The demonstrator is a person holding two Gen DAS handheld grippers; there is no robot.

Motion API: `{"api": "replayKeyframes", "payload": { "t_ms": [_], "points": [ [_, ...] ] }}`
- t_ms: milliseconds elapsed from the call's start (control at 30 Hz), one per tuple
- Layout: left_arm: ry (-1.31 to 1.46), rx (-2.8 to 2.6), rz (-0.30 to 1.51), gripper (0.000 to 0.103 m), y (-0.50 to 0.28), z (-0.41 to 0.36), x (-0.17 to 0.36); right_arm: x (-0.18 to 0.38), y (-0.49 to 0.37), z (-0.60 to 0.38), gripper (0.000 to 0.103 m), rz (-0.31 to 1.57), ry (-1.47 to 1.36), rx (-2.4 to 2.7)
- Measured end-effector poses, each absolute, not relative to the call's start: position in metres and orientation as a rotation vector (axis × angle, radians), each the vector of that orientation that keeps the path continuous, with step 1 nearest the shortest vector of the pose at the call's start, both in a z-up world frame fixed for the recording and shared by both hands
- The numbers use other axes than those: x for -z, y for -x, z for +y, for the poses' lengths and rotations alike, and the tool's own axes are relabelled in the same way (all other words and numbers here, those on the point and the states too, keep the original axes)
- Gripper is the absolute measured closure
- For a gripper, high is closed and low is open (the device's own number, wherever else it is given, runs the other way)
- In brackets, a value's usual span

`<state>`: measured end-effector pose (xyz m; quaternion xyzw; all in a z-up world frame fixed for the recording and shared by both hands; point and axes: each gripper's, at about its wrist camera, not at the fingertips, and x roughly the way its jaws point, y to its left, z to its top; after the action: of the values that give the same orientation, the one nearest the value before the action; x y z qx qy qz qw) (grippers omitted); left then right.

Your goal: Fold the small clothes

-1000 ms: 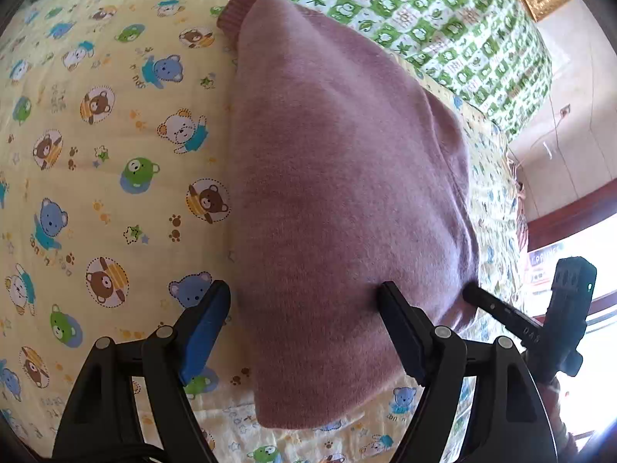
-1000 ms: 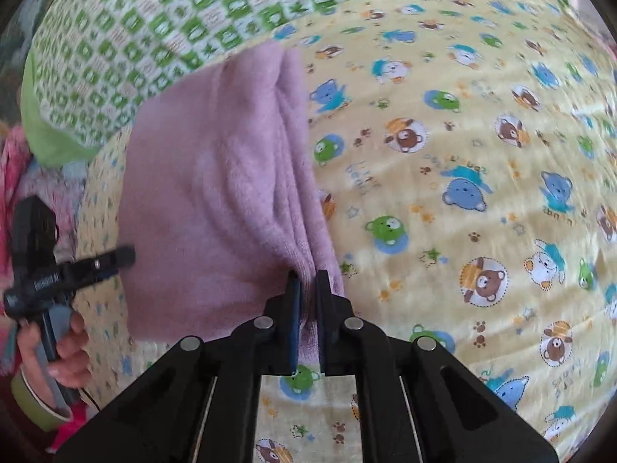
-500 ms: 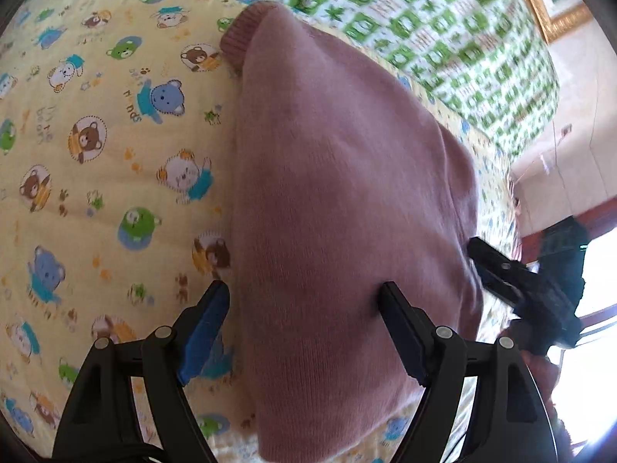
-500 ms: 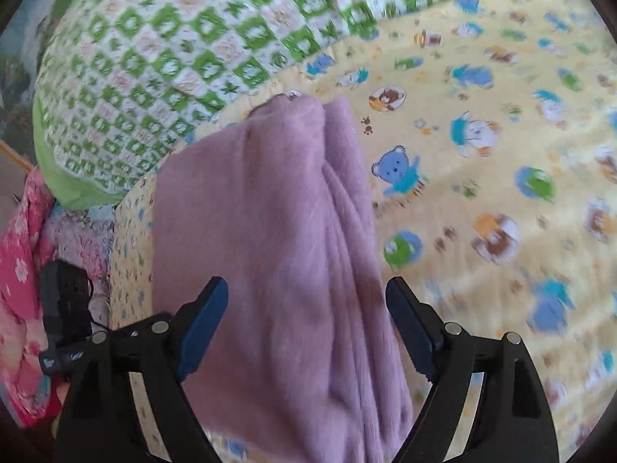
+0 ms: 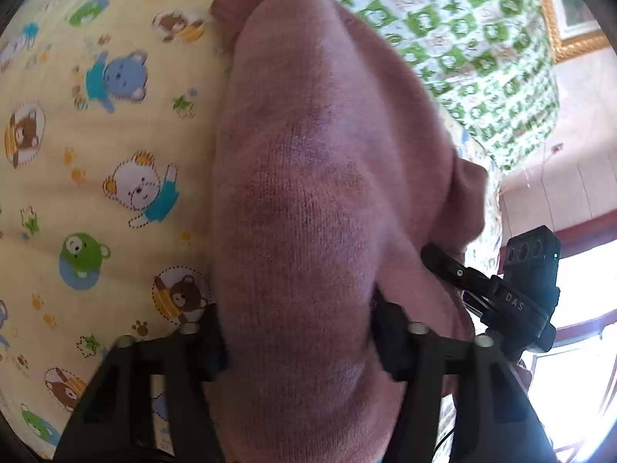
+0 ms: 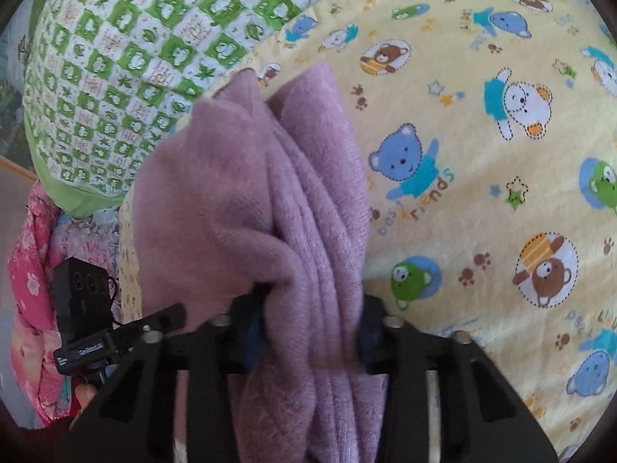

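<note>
A mauve knitted sweater (image 5: 308,173) lies folded lengthwise on a yellow bear-print sheet (image 5: 96,154). Its near end fills the gap of my left gripper (image 5: 297,332), whose jaws are closing, with both pads against the cloth. In the right wrist view the sweater (image 6: 239,193) is bunched into ridges. My right gripper (image 6: 312,324) is closing on that bunched end, and its pads press the folds. Each gripper shows in the other's view: the right one (image 5: 443,266) at the sweater's right edge, the left one (image 6: 166,316) at its left edge.
A green-and-white checked quilt (image 5: 462,38) (image 6: 115,58) lies beyond the sweater's far end. Pink floral cloth (image 6: 34,270) is heaped off the bed's edge at the left. A gilt picture frame (image 5: 570,19) and a bright window (image 5: 578,347) are at the right.
The right gripper let go of the sweater's edge, opened wide and has narrowed on the bunched end. The left gripper moved forward over the near end and its jaws have narrowed onto it.
</note>
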<state>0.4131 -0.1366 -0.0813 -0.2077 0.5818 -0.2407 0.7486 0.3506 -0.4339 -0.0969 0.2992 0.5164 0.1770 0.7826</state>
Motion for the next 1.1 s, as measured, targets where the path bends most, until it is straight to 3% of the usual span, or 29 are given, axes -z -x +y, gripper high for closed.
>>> {"api": "replayKeyframes", "payload": {
  "t_ms": [167,533,833,1100],
  "points": [
    [0.47,0.559,1.224,0.061,-0.397,-0.132,0.057,0.067,-0.336,-0.423,0.077,1.07,-0.65,-0.411],
    [0.495,0.521,1.08,0.061,-0.332,-0.038,-0.025,0.026,-0.31,-0.353,0.077,0.998,-0.793,-0.631],
    [0.528,0.387,1.12,0.061,-0.301,0.049,0.007,0.068,-0.314,-0.264,0.077,1.143,-0.722,-0.722],
    [0.547,0.357,1.158,0.056,-0.302,0.06,0.051,0.095,-0.327,-0.257,0.077,1.2,-0.673,-0.729]
  ]
}}
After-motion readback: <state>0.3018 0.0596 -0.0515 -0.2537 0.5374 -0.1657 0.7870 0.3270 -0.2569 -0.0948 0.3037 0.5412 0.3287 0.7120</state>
